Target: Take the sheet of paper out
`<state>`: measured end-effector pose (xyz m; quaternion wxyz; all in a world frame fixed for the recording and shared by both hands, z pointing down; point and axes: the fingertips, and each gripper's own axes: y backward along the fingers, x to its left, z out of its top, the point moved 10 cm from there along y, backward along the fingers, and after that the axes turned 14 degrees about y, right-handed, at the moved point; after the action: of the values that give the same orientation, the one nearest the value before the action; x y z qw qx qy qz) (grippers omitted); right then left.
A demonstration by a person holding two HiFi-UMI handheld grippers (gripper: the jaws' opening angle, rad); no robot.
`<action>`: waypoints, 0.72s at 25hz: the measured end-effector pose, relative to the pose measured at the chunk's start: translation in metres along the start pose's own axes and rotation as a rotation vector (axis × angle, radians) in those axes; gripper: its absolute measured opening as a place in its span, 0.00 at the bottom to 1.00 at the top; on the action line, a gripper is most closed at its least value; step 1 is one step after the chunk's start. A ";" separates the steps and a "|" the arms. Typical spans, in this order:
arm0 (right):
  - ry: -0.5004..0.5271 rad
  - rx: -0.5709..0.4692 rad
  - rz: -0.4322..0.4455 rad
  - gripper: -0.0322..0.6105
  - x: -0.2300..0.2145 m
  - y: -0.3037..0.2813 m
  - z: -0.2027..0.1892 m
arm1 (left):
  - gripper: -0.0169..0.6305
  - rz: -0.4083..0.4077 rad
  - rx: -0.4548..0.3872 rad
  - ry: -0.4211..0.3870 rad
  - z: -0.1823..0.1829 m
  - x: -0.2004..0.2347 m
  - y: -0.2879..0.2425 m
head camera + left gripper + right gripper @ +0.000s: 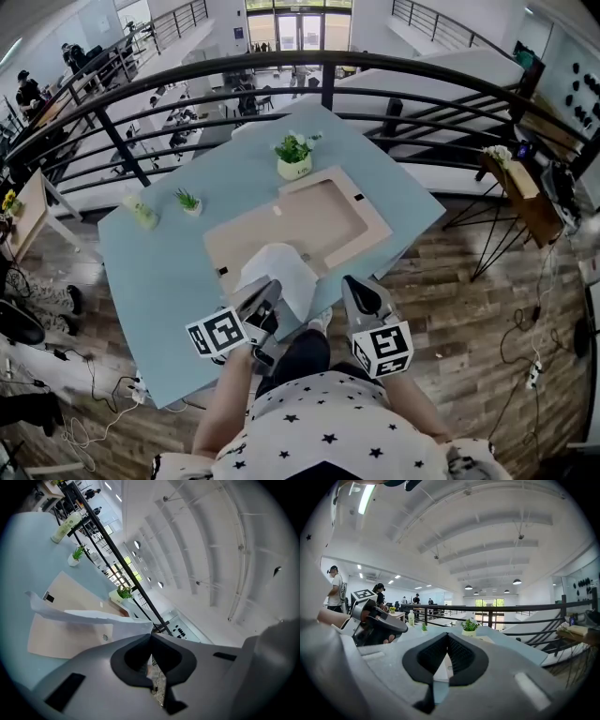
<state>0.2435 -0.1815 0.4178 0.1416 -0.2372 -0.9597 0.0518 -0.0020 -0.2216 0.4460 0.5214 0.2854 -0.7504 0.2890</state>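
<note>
White sheet of paper (281, 272), lower centre of frame, is pinched at its near edge in my left tool (270, 298) and raised off the flat beige cardboard folder (323, 220). Right tool (356, 289) closed, empty. Mostly out, I'd say; left to do: carry it clear.

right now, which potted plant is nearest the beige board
The bigger plant in the white pot, right at the board's far edge; the smaller one stands apart to the left.

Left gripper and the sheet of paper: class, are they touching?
Touching. In the left gripper view the sheet of paper runs into the shut jaws of the left gripper.
</note>
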 end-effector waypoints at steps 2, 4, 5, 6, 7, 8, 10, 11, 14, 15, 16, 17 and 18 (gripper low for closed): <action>-0.005 -0.001 -0.004 0.06 -0.001 -0.001 0.000 | 0.03 -0.003 0.002 -0.001 0.001 0.000 0.000; -0.005 -0.001 -0.006 0.06 -0.001 -0.002 0.000 | 0.03 -0.004 0.003 0.001 0.002 0.001 -0.001; -0.005 0.000 -0.007 0.06 -0.001 -0.003 -0.001 | 0.03 -0.005 0.004 0.003 0.002 0.001 -0.001; -0.006 0.002 -0.007 0.06 -0.001 -0.003 -0.002 | 0.03 -0.005 0.004 0.004 0.002 0.001 -0.001; -0.008 0.004 -0.006 0.06 -0.002 -0.004 -0.002 | 0.03 -0.007 0.004 0.005 0.003 0.001 -0.001; -0.011 0.004 -0.004 0.06 -0.001 -0.004 -0.002 | 0.03 -0.008 0.004 0.005 0.003 0.001 -0.002; -0.010 0.005 0.002 0.06 0.000 -0.005 -0.002 | 0.03 -0.010 0.004 0.007 0.004 0.002 -0.001; -0.008 0.006 0.003 0.06 0.001 -0.005 -0.002 | 0.03 -0.011 0.004 0.007 0.004 0.002 -0.001; -0.003 0.011 0.001 0.06 0.001 -0.008 -0.002 | 0.03 -0.012 0.006 0.012 0.006 0.003 -0.001; -0.004 0.012 -0.001 0.06 0.001 -0.008 -0.003 | 0.03 -0.013 0.007 0.014 0.006 0.004 -0.001; -0.006 0.013 -0.003 0.06 0.001 -0.009 -0.003 | 0.03 -0.013 0.008 0.014 0.007 0.004 -0.002; -0.007 0.013 -0.005 0.06 0.001 -0.009 -0.004 | 0.03 -0.012 0.008 0.015 0.007 0.004 -0.002; -0.008 0.013 -0.006 0.06 0.001 -0.010 -0.004 | 0.03 -0.012 0.009 0.015 0.007 0.005 -0.002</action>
<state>0.2399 -0.1897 0.4235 0.1393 -0.2330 -0.9607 0.0585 -0.0062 -0.2291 0.4485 0.5276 0.2901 -0.7434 0.2911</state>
